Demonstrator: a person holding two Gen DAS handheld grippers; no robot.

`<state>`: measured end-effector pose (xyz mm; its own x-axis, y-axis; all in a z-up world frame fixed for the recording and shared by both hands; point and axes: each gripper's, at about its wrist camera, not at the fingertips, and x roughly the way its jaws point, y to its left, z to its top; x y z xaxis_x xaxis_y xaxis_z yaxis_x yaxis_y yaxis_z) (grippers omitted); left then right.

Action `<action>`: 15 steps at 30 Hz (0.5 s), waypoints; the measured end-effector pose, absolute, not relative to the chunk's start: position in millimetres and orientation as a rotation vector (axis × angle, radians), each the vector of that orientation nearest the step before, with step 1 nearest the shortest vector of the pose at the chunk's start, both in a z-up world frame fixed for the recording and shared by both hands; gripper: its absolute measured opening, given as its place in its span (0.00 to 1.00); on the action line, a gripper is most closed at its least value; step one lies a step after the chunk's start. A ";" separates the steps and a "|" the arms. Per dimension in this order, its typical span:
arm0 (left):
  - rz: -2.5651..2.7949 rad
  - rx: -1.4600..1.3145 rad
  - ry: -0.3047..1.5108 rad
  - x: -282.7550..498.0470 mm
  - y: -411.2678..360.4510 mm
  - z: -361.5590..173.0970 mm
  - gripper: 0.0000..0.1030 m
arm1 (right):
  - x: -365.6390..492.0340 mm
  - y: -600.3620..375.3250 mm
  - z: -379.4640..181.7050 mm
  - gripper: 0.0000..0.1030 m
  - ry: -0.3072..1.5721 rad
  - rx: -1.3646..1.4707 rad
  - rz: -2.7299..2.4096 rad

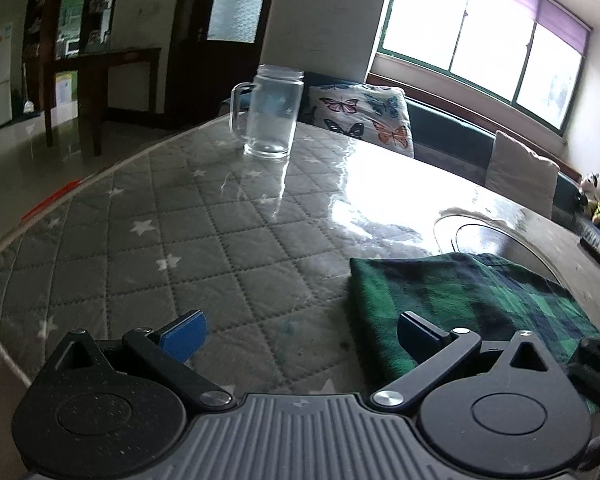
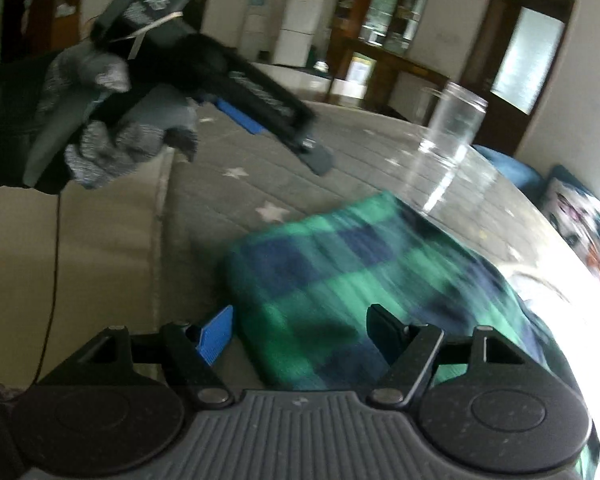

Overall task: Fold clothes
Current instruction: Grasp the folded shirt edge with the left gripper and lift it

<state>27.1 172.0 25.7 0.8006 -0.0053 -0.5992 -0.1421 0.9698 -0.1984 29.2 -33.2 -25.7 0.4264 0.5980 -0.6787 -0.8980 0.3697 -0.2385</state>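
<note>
Both pairs of jaws stand apart with nothing clamped — the left gripper point(image 1: 300, 336) over bare quilted cover, the right gripper point(image 2: 300, 332) low over the near end of the shirt point(image 2: 364, 276).

That green-and-navy plaid shirt lies as a flat folded bundle on the table point(image 1: 148, 216), well clear of the mug point(image 1: 270, 114) and partly covering a round dark inset further along. From the left side its near corner sits just ahead of the right-hand finger.

My worry is the fold itself: with the right gripper's view smeared by motion, a finger could snag the top layer and drag the bundle open, or bunch it toward the edge. The glossy clear film over the cover looks slick, so I'd guess the whole bundle slides rather than folds if it is pushed from one side only. A wide sweep toward the far end might also clip the mug.

As for containers — only that glass mug with a handle, upright, and it looks empty, though glare makes me less than certain.
</note>
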 end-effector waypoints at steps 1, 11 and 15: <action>0.076 -0.249 0.641 25.8 173.8 24.8 1.00 | 26.0 -27.2 -26.4 0.68 0.530 -0.664 1.035; 0.045 -0.369 0.653 10.3 179.2 19.1 1.00 | 16.6 0.5 -27.0 0.13 0.521 -0.693 1.037; -0.004 -0.447 0.674 10.9 172.3 18.1 1.00 | 24.9 -10.6 -12.4 0.08 0.556 -0.574 1.034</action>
<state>10.9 172.3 18.1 0.7853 -0.1465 -0.6016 -0.1385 0.9054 -0.4012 24.9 -10.6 -12.4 0.4035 0.6256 -0.6677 -0.9019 0.3947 -0.1753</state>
